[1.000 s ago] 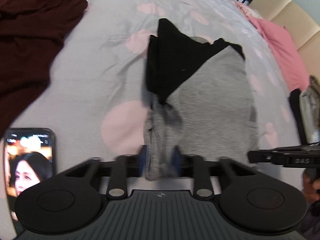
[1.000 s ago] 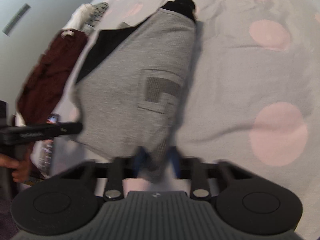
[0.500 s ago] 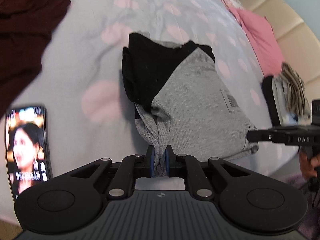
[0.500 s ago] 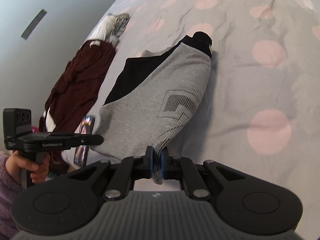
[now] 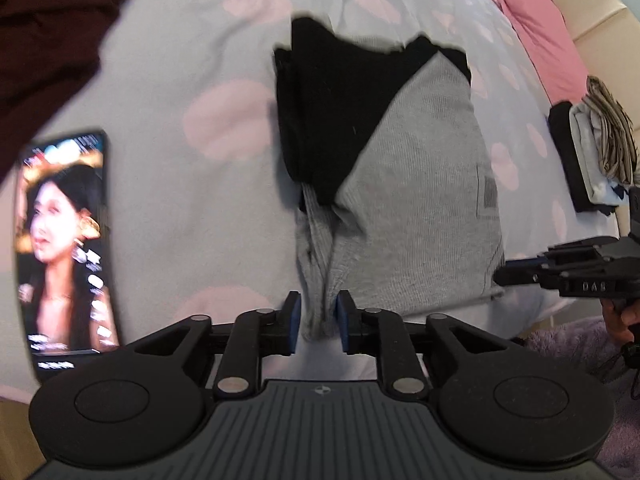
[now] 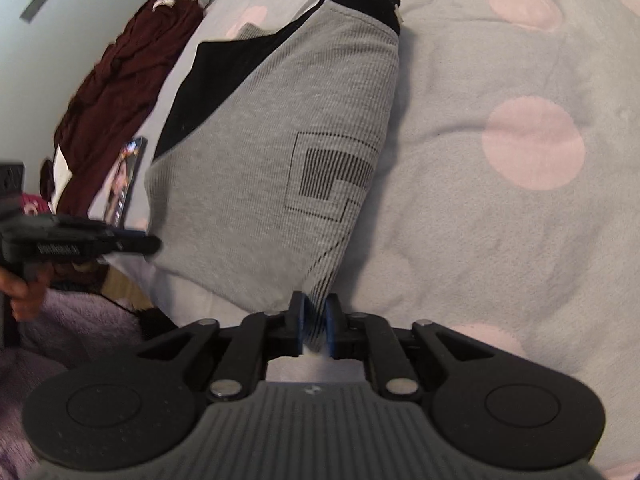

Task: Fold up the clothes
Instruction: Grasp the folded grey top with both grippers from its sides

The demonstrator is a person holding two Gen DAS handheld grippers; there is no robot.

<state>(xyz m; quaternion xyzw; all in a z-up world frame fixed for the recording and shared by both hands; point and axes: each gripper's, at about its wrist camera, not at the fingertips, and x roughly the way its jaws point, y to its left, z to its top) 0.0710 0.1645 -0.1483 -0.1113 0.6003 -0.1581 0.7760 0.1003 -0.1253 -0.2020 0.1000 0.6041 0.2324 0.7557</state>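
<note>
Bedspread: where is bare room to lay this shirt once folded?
Bare bedspread lies right of the shirt, and a strip between shirt and phone. Crowded: maroon garment far left, folded stack and pink pillow at the right edge.

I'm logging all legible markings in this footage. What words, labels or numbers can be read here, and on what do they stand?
"DAS": on the side of the right gripper, seen from the left wrist camera.
Lettering on the left gripper: blurred, unreadable.
Text on the phone screen: too small and blurred.
Striped print on the grey and black shirt: a pattern, no letters.
</note>
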